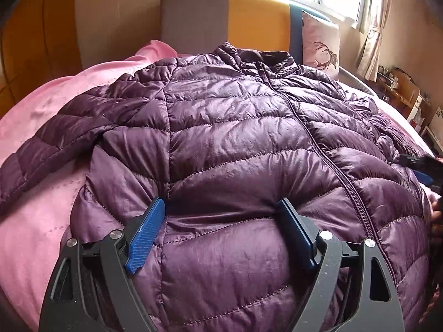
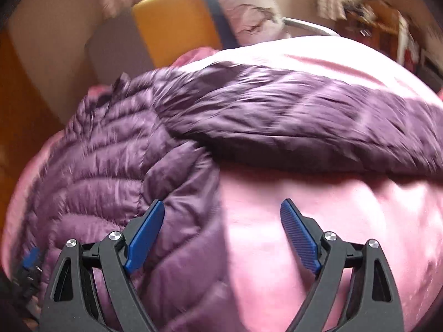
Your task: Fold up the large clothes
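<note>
**Purple jacket spread on the pink bed, both grippers wide**

I take the quilted purple puffer jacket point(image 1: 235, 127) as my landmark. Under it lies the pink bedspread point(image 1: 41, 221), showing on every side of the jacket that I can see. The jacket lies front up, zip closed, collar toward the headboard of grey and orange panels point(image 1: 221, 19).

My left wrist view gives me the whole front of the jacket sharply, one sleeve stretched out to the left, and a pale printed pillow point(image 1: 321, 41) beyond the collar. My right wrist view is blurred; it shows what the other lacks: the opposite sleeve point(image 2: 318, 127) lying long across the bedspread, and bare pink cloth beside the jacket's side edge.

My left gripper point(image 1: 221, 207) has its blue pads spread wide, pressing into the jacket's lower front without pinching it. My right gripper point(image 2: 223, 207) also stands wide apart, one pad over the jacket's edge, the other over bedspread, holding nothing.
</note>
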`<move>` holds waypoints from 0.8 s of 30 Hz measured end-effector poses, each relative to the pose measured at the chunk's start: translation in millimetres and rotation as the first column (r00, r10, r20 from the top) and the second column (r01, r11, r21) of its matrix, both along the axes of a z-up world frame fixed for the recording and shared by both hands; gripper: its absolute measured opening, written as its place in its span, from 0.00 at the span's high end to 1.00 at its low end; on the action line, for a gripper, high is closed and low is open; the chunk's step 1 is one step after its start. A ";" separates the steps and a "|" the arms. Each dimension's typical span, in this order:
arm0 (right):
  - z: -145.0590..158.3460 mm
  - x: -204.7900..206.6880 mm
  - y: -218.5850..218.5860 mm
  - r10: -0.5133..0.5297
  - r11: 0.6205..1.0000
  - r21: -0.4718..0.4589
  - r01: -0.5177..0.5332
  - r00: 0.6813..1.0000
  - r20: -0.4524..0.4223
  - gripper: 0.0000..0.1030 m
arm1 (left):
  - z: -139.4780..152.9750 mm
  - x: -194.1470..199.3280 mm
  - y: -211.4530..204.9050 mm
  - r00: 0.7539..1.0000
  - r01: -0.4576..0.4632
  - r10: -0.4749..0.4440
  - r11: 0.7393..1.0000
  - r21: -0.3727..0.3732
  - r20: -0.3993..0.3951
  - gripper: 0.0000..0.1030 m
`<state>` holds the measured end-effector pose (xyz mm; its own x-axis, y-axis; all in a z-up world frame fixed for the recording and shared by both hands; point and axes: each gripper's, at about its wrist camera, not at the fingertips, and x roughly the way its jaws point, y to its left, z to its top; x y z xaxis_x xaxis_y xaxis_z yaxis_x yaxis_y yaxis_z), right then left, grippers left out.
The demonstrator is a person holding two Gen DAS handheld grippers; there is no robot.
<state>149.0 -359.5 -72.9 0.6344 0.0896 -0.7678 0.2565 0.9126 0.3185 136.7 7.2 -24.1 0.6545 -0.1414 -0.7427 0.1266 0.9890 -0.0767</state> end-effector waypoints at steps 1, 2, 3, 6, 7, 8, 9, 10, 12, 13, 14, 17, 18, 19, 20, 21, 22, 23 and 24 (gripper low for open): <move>0.4 -9.5 -18.7 -0.053 0.997 0.051 0.052 0.999 0.007 0.17 | -1.0 1.2 -0.8 1.000 0.002 -0.002 1.000 0.002 -0.001 0.19; 0.7 -22.8 -42.0 -0.117 0.988 0.105 0.115 0.993 0.013 0.18 | -0.9 2.1 -3.1 1.000 0.002 -0.002 1.000 0.004 -0.001 0.18; 0.9 -36.2 -64.5 -0.174 0.973 0.158 0.168 0.985 0.022 0.24 | -0.1 2.8 -4.8 1.000 0.003 -0.003 1.000 0.005 -0.001 0.18; 3.3 -72.7 -127.5 -0.333 0.911 0.268 0.312 0.942 0.034 0.29 | -0.1 2.3 -5.1 1.000 0.003 -0.003 1.000 0.004 -0.001 0.18; 4.4 -82.6 -144.3 -0.382 0.889 0.286 0.357 0.923 0.036 0.30 | 0.0 2.1 -5.1 1.000 0.003 -0.003 1.000 0.004 -0.001 0.17; 4.6 -93.8 -163.3 -0.435 0.859 0.316 0.403 0.900 0.037 0.33 | 0.0 2.1 -5.1 1.000 0.002 -0.002 1.000 0.004 -0.001 0.17; 4.3 -102.5 -180.1 -0.478 0.830 0.346 0.438 0.878 0.035 0.35 | -0.1 2.1 -5.0 1.000 0.002 -0.002 1.000 0.005 -0.001 0.17; 4.4 -108.1 -194.2 -0.513 0.805 0.364 0.468 0.858 0.033 0.36 | -0.1 2.2 -5.0 1.000 0.003 -0.003 1.000 0.005 -0.002 0.17; 4.1 -115.5 -220.2 -0.576 0.758 0.391 0.521 0.817 0.027 0.44 | -0.1 2.2 -5.0 1.000 0.003 -0.003 1.000 0.005 -0.002 0.17; 3.4 -116.9 -231.6 -0.599 0.736 0.407 0.541 0.800 0.020 0.47 | -0.4 2.8 -5.6 1.000 0.004 -0.004 1.000 0.006 -0.002 0.17; 2.8 -116.9 -244.0 -0.621 0.711 0.425 0.560 0.784 0.008 0.52 | -0.5 3.0 -5.8 1.000 0.011 -0.011 1.000 0.005 -0.004 0.17; 2.1 -114.6 -269.7 -0.663 0.667 0.426 0.612 0.748 -0.037 0.80 | -0.3 2.7 -5.9 1.000 0.010 -0.010 1.000 0.005 -0.003 0.17; 3.5 -111.2 -274.1 -0.663 0.667 0.415 0.619 0.747 -0.050 0.84 | -0.5 2.8 -6.6 1.000 0.009 -0.009 1.000 0.006 -0.002 0.17; 6.9 -110.2 -277.3 -0.653 0.680 0.402 0.613 0.756 -0.050 0.86 | -0.4 2.9 -6.4 1.000 0.010 -0.010 1.000 0.005 -0.003 0.17; 14.8 -102.6 -273.3 -0.633 0.711 0.368 0.600 0.773 -0.038 0.89 | -0.3 2.6 -5.8 1.000 0.011 -0.011 1.000 0.004 -0.003 0.17; 24.2 -92.2 -265.3 -0.606 0.749 0.325 0.577 0.795 -0.015 0.90 | -0.3 2.5 -6.1 1.000 0.011 -0.011 1.000 0.003 -0.003 0.16; 35.4 -85.1 -257.3 -0.573 0.788 0.284 0.547 0.819 0.012 0.90 | -0.5 2.5 -6.6 1.000 0.012 -0.012 1.000 0.002 -0.003 0.16; 46.9 -76.8 -244.2 -0.532 0.826 0.246 0.507 0.846 0.043 0.90 | -0.7 2.5 -7.1 1.000 0.013 -0.013 1.000 0.002 -0.002 0.15; 57.8 -63.8 -228.1 -0.488 0.860 0.208 0.466 0.870 0.071 0.90 | -0.9 2.5 -7.7 1.000 0.014 -0.014 1.000 0.002 -0.002 0.15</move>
<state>85.2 -587.6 -15.1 0.7183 -0.1189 -0.6855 0.5964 0.6125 0.5187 139.2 -0.5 -25.1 0.6512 -0.1492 -0.7441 0.1401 0.9873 -0.0753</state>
